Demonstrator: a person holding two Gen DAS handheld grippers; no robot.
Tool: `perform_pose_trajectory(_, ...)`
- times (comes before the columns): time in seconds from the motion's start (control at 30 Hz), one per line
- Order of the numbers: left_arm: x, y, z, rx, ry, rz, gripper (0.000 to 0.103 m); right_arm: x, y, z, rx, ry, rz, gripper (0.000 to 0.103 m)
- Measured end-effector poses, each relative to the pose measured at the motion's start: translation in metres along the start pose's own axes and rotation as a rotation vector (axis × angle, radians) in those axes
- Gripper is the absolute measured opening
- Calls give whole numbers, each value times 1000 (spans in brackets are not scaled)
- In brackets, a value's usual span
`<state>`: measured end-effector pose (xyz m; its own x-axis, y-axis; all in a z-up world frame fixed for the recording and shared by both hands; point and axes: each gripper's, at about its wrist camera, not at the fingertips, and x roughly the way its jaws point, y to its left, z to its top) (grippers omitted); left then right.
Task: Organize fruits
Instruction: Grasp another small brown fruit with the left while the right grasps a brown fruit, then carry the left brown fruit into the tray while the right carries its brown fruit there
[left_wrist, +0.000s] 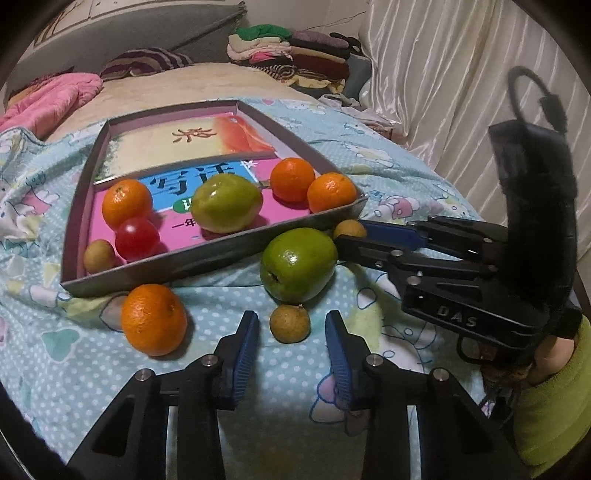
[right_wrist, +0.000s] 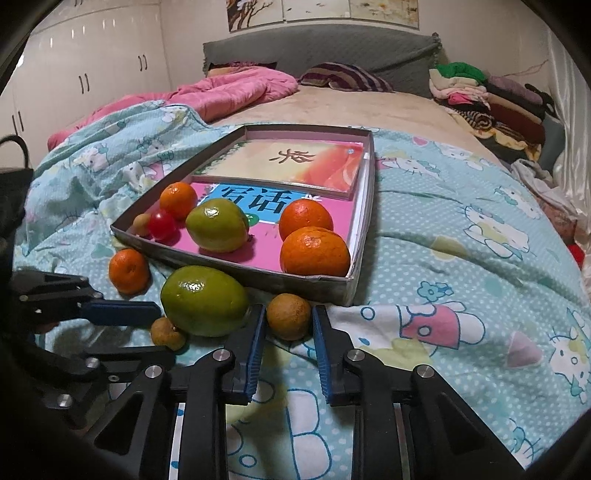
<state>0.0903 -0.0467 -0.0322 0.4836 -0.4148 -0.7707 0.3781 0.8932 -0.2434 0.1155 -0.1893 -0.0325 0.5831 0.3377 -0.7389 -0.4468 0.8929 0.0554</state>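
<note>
Landmark: shallow tray (right_wrist: 236, 271) on the bed's patterned quilt (right_wrist: 443, 258); places given from its near wall.
Right gripper (right_wrist: 289, 334): jaws narrow, closed onto a small brown longan (right_wrist: 289, 320) just before the tray's near-right corner.
Left gripper (left_wrist: 291, 341): jaws narrowed, astride a second longan (left_wrist: 289, 322) — pads not seen touching.
Round fruit: no long axis.
Obstacles: green guava (right_wrist: 205, 300) sits between both longans, touching the right gripper's inner finger; loose orange (left_wrist: 154, 319) further left.
Beyond: tray wall to clear — fruit and books inside.

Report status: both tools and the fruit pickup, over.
Right tool shut on small brown fruit beside tray. Left tool open, straddling second brown fruit. Obstacle: big green fruit between them.
</note>
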Motion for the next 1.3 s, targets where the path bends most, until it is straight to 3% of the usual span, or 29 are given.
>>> perform_pose_trajectory(0.27,8,-3,1,28,4,28,24,-6,-6,0,27,-18,14,26)
perform_pose_trajectory(0.7,-25,5,10,-21,-30,-19,24,-32,4,5,10,-77,48,26)
perform_pose_trajectory(0.93,-56,30,25,-72,-118,33,24,-45,15,13,-8,-118,65,26)
perform_pose_trajectory(1.3,-75,73,37,-165,-183,107,24,-58,16,27,-7,-167,67,26)
